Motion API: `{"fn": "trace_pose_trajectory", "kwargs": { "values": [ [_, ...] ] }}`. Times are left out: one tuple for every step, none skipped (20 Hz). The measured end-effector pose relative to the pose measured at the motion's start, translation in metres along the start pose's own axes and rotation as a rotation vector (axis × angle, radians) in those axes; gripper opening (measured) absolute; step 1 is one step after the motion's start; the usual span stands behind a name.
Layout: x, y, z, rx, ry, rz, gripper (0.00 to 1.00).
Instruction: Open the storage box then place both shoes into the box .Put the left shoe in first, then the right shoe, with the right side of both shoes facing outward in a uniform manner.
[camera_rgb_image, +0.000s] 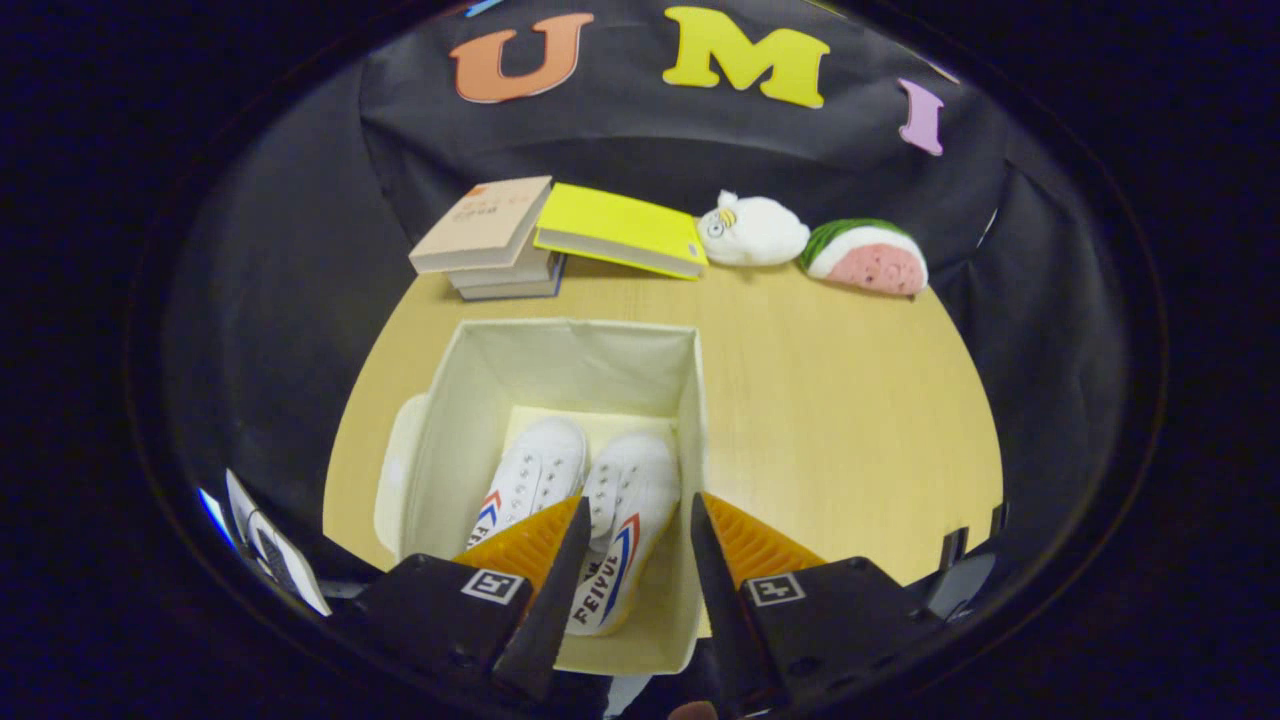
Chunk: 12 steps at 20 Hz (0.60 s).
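Observation:
An open cream fabric storage box (470, 400) stands on the wooden table, just below and ahead of my fingers. Two white canvas shoes with red and blue side stripes lie in it side by side, toes pointing away from me: one shoe (530, 480) on the left, the other shoe (630, 520) to its right. My gripper (638, 520) hovers above the box, open, with a clear gap between its fingers. The right-hand shoe shows through that gap, and neither finger touches it. The box lid (392, 480) lies flat beside the box's left wall.
At the table's far edge a stack of books (490, 240) stands with a yellow book (620, 230) leaning on it. A white plush toy (755, 230) and a watermelon-slice plush (868, 258) lie to their right. Bare table (840, 420) spreads right of the box.

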<state>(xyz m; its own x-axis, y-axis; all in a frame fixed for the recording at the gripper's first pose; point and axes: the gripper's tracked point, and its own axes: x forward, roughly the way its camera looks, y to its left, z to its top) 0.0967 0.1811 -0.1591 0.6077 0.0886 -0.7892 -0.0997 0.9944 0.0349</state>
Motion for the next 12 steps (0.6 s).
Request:
{"fn": "trace_pose_trajectory", "kwargs": {
  "values": [
    [-0.014,-0.004,0.007,0.003,-0.054,0.002,0.68],
    [-0.023,-0.007,0.013,0.009,-0.116,0.017,0.80],
    [-0.037,-0.012,0.018,0.021,-0.177,0.020,0.83],
    [-0.051,-0.019,0.022,0.037,-0.235,0.019,0.84],
    [-0.063,-0.028,0.026,0.060,-0.296,0.013,0.84],
    [-0.077,-0.036,0.029,0.085,-0.360,0.008,0.90],
    [-0.090,-0.045,0.032,0.105,-0.418,-0.001,0.95],
    [-0.099,-0.056,0.032,0.121,-0.469,-0.015,1.00],
    [-0.108,-0.064,0.032,0.130,-0.516,-0.027,1.00],
    [-0.119,-0.070,0.031,0.137,-0.554,-0.044,1.00],
    [-0.130,-0.075,0.031,0.146,-0.591,-0.053,1.00],
    [-0.142,-0.087,0.031,0.153,-0.625,-0.060,1.00]
  ]
}}
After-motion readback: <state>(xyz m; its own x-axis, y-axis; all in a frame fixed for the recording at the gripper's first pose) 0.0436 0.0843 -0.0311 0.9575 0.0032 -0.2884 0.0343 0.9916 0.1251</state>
